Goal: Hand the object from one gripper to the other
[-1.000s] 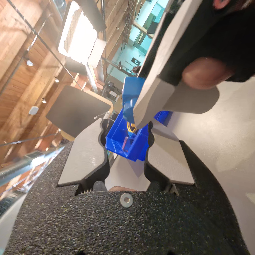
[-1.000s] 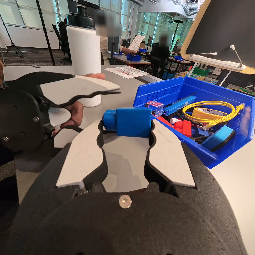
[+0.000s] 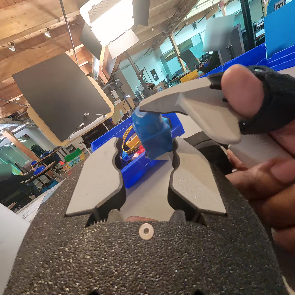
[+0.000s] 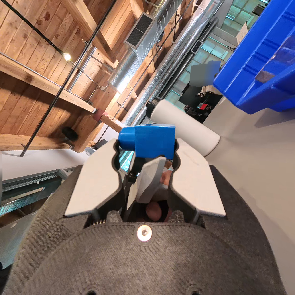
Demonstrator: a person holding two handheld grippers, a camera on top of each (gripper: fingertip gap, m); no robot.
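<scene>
Clamping the blue block (image 4: 153,142) in the right tool (image 4: 146,143), aloft above the desk (image 3: 148,196). Since a second ago, bringing the left tool (image 3: 145,143), fingers spread apart, around it, likely readying the take.

The blue bin (image 4: 261,67) is cut off by the right wrist view's top and right edges, the blue block (image 3: 153,137) hides part of the bin's contents in the left wrist view, and the distant desks (image 3: 43,166) are too small to resolve.
</scene>
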